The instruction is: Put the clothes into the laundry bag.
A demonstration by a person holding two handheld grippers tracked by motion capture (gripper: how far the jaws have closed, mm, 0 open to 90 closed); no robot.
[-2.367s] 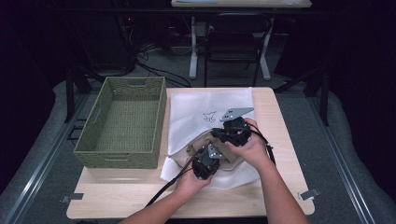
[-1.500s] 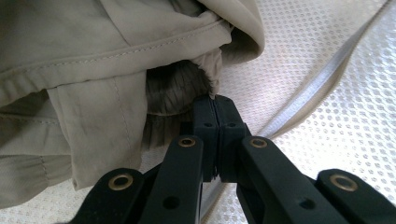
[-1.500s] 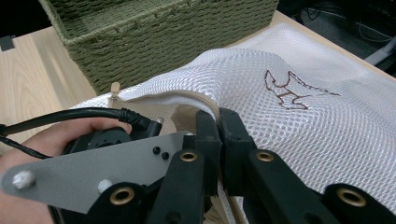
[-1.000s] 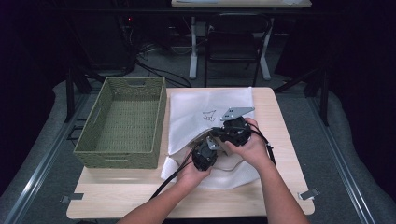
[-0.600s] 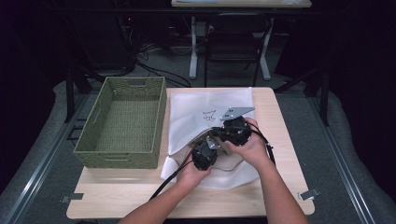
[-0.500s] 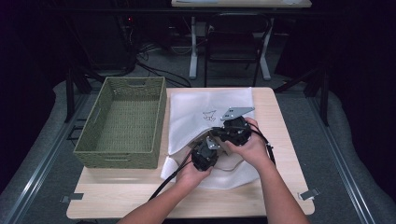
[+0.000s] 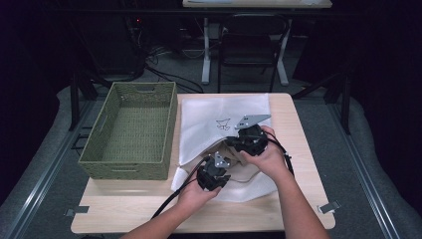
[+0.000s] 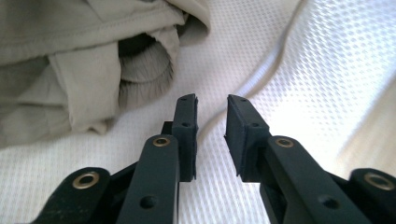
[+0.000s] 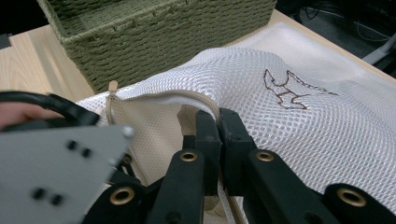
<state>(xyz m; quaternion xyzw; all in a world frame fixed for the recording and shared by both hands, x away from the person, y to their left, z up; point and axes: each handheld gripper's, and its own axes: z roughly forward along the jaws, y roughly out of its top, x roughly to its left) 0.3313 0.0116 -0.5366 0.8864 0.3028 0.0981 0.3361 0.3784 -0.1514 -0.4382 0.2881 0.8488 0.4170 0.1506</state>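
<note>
Stuffing step, as far as we can judge: we're loading a beige cloth garment (image 8: 70,70) into a white mesh laundry bag with a brown embroidered mark (image 7: 219,112), which lies flat in the middle of the table, right of the basket. Our right gripper (image 9: 219,123) is clenched on the bag's zippered opening edge (image 9: 154,97), holding it up. Our left gripper (image 8: 210,121) has just been opening its jaws, and nothing sits between them; the garment lies just beyond, at the bag's mouth. Next we'd probably grab the cloth again and push it deeper.

Surface is a light wooden table (image 7: 298,119), with an empty green woven basket (image 7: 130,129) on the left. Far side: dark room, a chair (image 7: 247,37), cables on the floor.
</note>
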